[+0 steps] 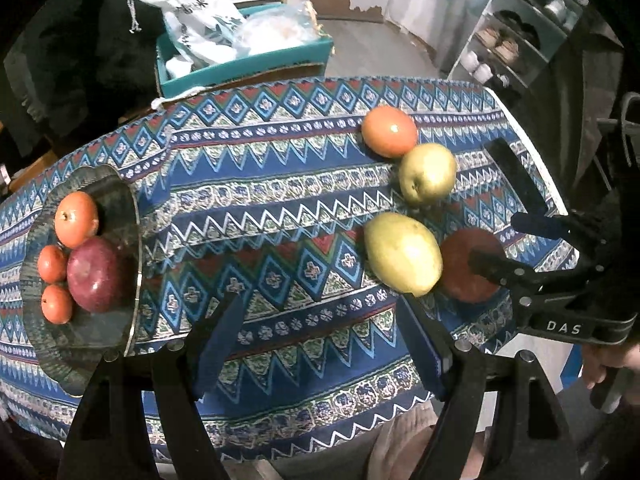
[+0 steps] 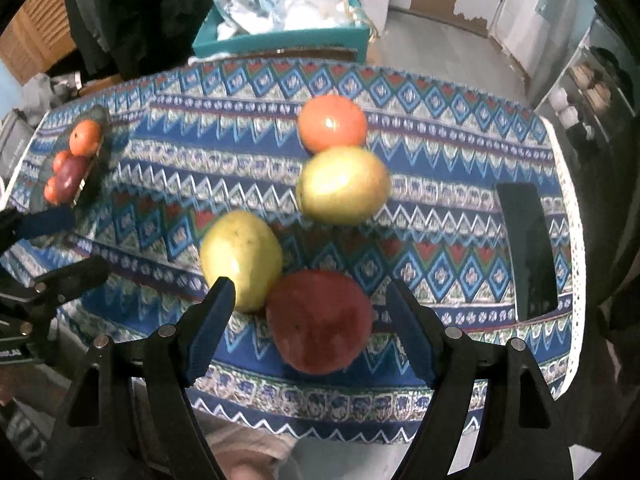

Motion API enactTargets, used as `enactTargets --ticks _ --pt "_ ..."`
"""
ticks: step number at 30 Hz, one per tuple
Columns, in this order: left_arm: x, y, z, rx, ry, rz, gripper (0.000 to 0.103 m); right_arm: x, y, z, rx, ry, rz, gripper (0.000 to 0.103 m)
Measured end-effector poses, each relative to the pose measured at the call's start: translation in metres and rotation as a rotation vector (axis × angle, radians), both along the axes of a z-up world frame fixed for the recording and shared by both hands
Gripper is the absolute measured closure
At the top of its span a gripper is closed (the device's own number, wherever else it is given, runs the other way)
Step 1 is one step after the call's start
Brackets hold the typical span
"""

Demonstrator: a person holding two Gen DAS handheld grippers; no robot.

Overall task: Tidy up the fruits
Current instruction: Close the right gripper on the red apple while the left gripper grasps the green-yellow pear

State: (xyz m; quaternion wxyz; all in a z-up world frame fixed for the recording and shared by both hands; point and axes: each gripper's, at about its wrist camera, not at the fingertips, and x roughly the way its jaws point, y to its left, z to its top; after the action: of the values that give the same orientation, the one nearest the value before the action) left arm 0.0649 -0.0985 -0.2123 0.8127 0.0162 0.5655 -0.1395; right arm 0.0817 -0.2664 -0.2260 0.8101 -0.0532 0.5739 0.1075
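A glass plate [image 1: 100, 332] at the table's left holds three orange fruits and a dark red apple [image 1: 94, 274]; the plate also shows in the right wrist view [image 2: 94, 184]. On the right lie an orange fruit [image 1: 389, 131], a yellow-green apple [image 1: 427, 174], a yellow pear [image 1: 402, 253] and a red apple [image 2: 320, 320]. My left gripper [image 1: 316, 316] is open and empty over the cloth. My right gripper [image 2: 310, 292] is open, its fingers either side of the red apple, just above it.
A black phone [image 2: 526, 250] lies near the table's right edge. A teal box [image 1: 244, 62] with bags stands behind the table. A shoe rack [image 1: 504, 48] stands at the back right. The patterned cloth [image 1: 280, 208] covers the table.
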Motion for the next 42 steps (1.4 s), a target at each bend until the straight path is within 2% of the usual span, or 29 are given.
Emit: enactTargets --ticks 7,15,20,23,34,42 --pt "0.004 -0.011 -0.019 0.023 0.044 -0.009 0.024 0.0 -0.012 -0.032 0.012 0.091 -0.003 0.025" --pt "0.01 -0.017 -0.029 0.029 0.062 -0.014 0.024 0.004 -0.01 -0.046 0.052 0.115 0.014 0.025" --pt "0.013 -0.018 -0.028 0.003 0.066 -0.008 0.024 0.007 -0.006 -0.055 0.069 0.128 0.029 0.029" --pt "0.016 -0.019 -0.025 -0.042 0.063 0.001 0.024 0.005 -0.006 -0.055 0.077 0.131 0.026 0.03" --pt "0.031 -0.041 -0.03 -0.119 0.09 0.025 0.023 0.005 -0.046 -0.034 -0.003 0.007 -0.09 0.03" --pt "0.041 -0.062 -0.047 -0.125 0.122 0.033 0.023 0.013 -0.071 -0.029 -0.015 -0.035 -0.166 0.03"
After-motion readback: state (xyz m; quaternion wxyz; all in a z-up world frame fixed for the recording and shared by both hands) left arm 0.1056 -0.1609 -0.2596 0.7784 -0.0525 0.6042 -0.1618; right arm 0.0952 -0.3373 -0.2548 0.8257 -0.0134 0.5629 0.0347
